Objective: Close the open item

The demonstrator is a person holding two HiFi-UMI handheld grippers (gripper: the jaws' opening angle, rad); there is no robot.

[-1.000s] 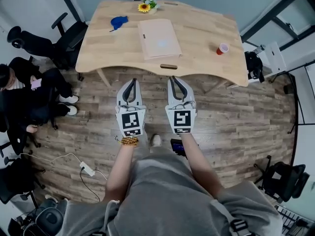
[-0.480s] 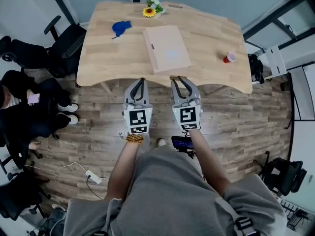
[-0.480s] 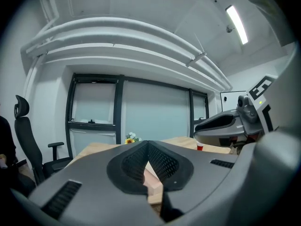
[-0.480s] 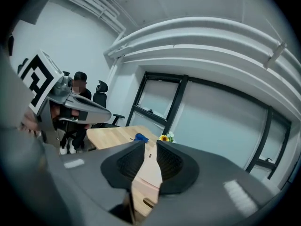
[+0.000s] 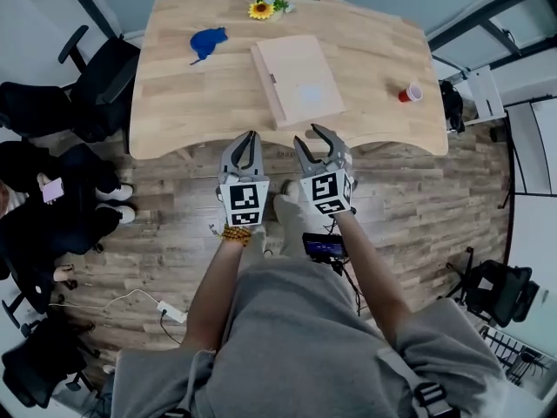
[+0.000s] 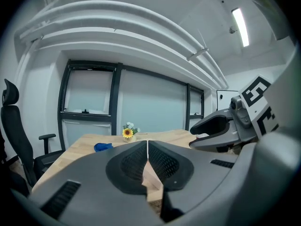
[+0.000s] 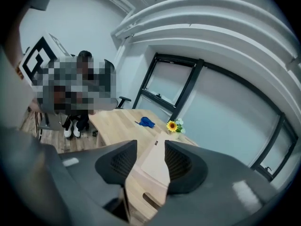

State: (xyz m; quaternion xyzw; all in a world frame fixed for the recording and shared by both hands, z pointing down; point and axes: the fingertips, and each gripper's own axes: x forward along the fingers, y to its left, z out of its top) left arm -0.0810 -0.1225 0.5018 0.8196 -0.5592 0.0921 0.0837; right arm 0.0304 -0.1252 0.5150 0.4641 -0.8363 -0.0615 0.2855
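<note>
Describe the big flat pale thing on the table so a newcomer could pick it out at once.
Start at the wooden table. Near its middle, between the blue object on the left and the small red cup on the right, lies a pale pink slab. It is the largest thing there and the only flat, rectangular one.

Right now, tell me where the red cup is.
In the head view, the red cup sits at the right end of the table, right of the pink case.
</note>
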